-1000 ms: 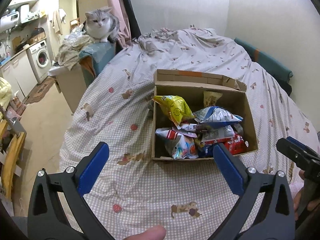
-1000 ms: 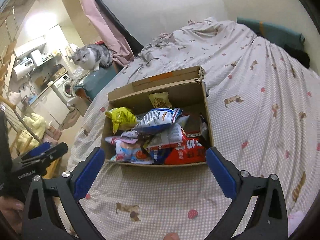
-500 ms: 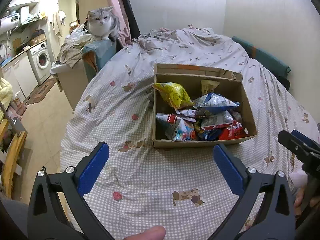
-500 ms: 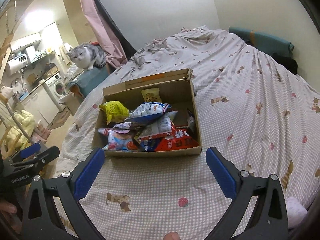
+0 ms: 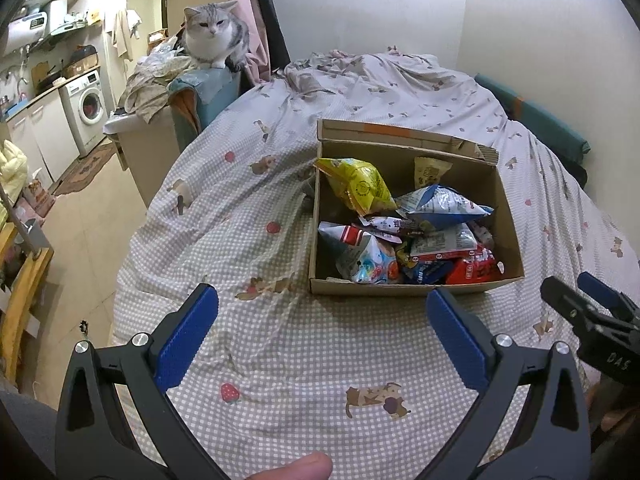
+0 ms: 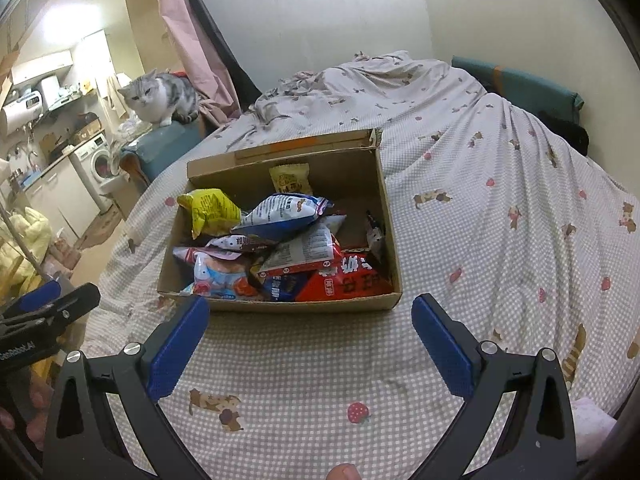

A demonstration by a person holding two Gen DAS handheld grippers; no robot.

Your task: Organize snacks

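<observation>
An open cardboard box [image 5: 404, 289] [image 6: 280, 305] sits on the bed, filled with several snack packs: a yellow bag [image 5: 358, 185] [image 6: 210, 210], a blue-white bag [image 5: 442, 208] [image 6: 286, 212], a red pack [image 5: 474, 270] [image 6: 352, 280] and a small beige pack [image 5: 430, 170] [image 6: 290, 178] against the far wall. My left gripper [image 5: 322, 316] is open, hovering over the bedspread short of the box's near left corner. Just before the box's near wall, my right gripper [image 6: 310, 322] is open too. Both hold nothing.
The box rests on a checked bedspread [image 5: 280, 344] [image 6: 480, 240]. A grey-white cat [image 5: 214, 42] [image 6: 160, 96] sits on a covered stand left of the bed. A washing machine [image 5: 90, 106] and floor lie further left. A teal cushion [image 6: 516, 88] lies by the wall.
Both grippers have drawn back from the box and risen slightly, so the box looks smaller and farther. Both stay open. The snacks have not moved.
</observation>
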